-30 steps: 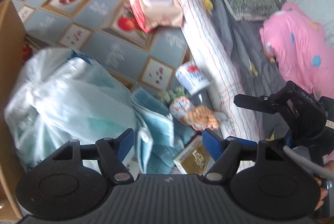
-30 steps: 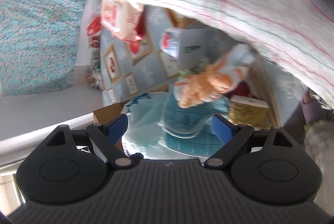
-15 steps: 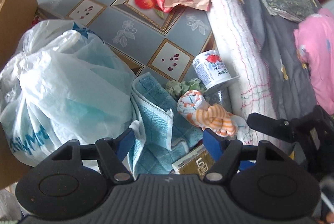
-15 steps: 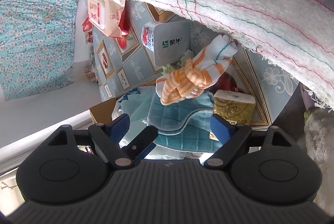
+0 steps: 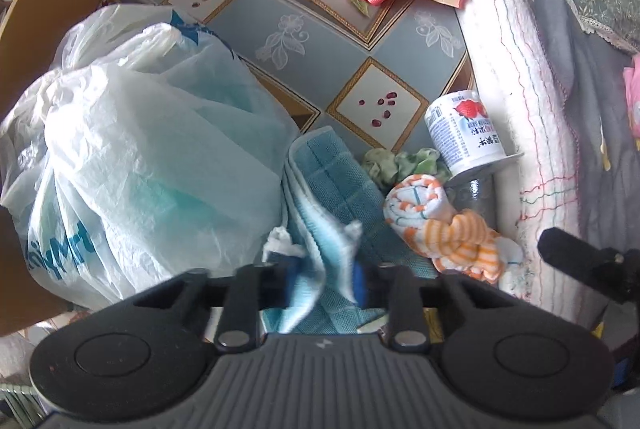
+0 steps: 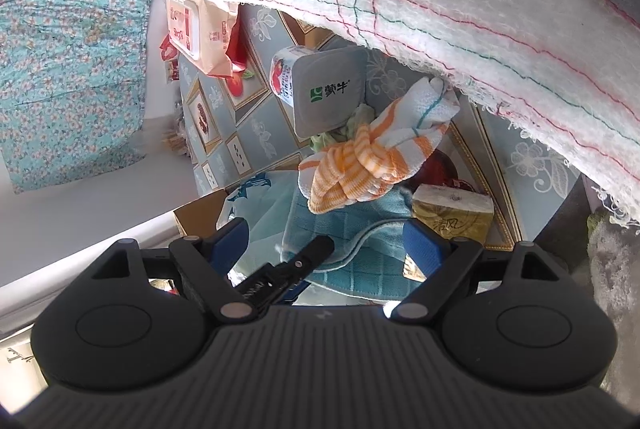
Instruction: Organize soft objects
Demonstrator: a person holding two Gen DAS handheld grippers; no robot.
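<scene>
The left gripper [image 5: 325,279], which stood wide apart above the pile a second ago, has dropped, and its jaws are closing on a fold of the blue towel [image 5: 332,185] at the counter's edge beside the bed. The right gripper [image 6: 327,243] stays spread, holding nothing, aimed at the knotted orange-striped cloth [image 6: 370,153] lying on that towel.

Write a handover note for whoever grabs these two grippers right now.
Left gripper: jaws closing on a fold of the blue towel, fabric between the pads.
Right gripper: open, empty, aimed at the knotted orange-striped cloth.
That cloth lies on the towel, beside the yogurt cup, green scrunchie and plastic bag.
Done: nothing sorted yet.
Left: lift the towel, then sort the cloth and scrunchie.
</scene>
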